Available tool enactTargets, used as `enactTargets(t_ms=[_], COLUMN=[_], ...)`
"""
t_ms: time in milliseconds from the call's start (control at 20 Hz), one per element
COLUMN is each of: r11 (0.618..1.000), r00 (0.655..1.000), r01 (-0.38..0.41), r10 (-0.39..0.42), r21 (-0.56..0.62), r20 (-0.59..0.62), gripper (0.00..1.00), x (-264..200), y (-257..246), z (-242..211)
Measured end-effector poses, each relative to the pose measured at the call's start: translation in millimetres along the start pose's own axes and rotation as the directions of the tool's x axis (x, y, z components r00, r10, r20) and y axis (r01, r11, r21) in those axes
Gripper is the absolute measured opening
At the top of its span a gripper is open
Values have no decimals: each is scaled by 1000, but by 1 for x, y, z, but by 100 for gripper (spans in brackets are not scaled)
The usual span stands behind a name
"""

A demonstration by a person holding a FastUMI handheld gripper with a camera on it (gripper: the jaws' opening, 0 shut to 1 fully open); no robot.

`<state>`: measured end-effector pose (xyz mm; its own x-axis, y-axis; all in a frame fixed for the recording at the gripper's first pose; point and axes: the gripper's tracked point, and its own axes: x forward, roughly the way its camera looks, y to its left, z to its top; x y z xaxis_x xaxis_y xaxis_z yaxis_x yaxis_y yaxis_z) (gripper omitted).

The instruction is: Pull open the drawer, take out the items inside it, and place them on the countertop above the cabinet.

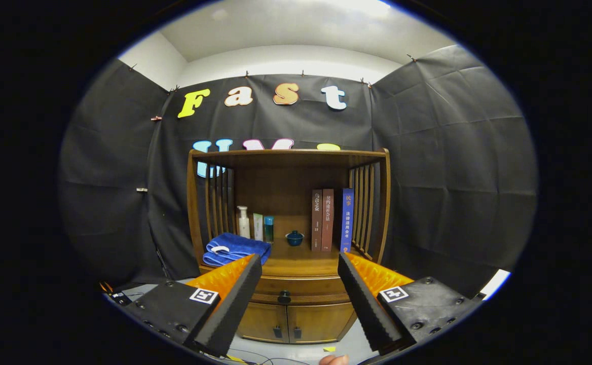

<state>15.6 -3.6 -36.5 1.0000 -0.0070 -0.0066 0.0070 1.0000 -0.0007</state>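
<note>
Hand-held gripper (300, 262) gapes before shut drawer (296, 290), seemingly apart.

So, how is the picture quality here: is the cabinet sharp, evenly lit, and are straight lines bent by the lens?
In the gripper view the wooden cabinet and its drawer knob are sharp; light from above leaves the shelf interior dim; the fisheye bows the cabinet's side posts outward; the open gripper, close to the lens, looks oversized and slightly soft, with the knob beyond its fingers.

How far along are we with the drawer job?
Nothing looks done: the drawer sits closed. The gripper is open with nothing held, its jaws spread either side of the drawer knob, apart from it. Left: pull it open, move the contents to the countertop.
</note>
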Motion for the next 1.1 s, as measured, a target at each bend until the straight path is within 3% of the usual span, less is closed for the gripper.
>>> enactTargets(t_ms=[750,1100], r11=[1000,999], r00=[999,990], r01=[-6,9], r10=[6,-2], r21=[11,47], r20=[-38,-145], gripper=[99,100], x=[101,167], y=[18,21], z=[-145,-230])
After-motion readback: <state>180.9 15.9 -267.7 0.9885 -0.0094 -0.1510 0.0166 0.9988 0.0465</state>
